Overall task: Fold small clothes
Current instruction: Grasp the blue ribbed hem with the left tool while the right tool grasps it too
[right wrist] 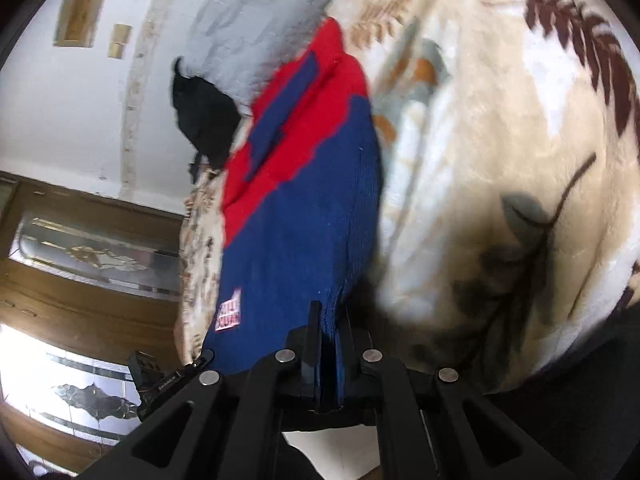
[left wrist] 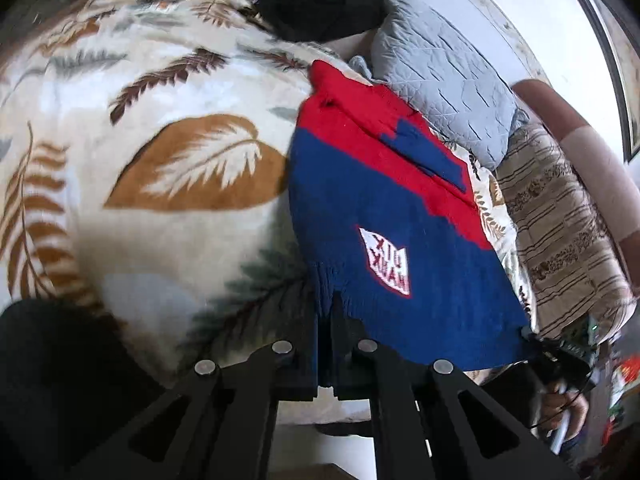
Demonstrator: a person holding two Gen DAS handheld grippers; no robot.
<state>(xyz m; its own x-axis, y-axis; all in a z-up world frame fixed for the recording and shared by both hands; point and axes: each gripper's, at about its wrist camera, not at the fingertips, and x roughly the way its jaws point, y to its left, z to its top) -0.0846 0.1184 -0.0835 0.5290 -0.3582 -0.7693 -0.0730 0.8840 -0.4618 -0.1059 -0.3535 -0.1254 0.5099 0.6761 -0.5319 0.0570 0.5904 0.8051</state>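
A small red and blue knit sweater [left wrist: 384,216] with a white patch [left wrist: 386,260] lies stretched over a cream leaf-print blanket [left wrist: 172,168] on a bed. My left gripper [left wrist: 328,312] is shut on one corner of its blue hem. My right gripper [right wrist: 330,320] is shut on the other hem corner, and it shows at the sweater's far corner in the left wrist view [left wrist: 536,340]. In the right wrist view the sweater [right wrist: 304,208] runs away from the fingers, red part farthest, and the left gripper [right wrist: 200,360] shows at its lower left corner.
A grey quilted pillow [left wrist: 444,92] and a black garment [left wrist: 320,0] lie beyond the sweater. A striped beige cover [left wrist: 560,240] lies along the bed's right side. A wooden door with glass panels [right wrist: 80,264] stands beside the bed.
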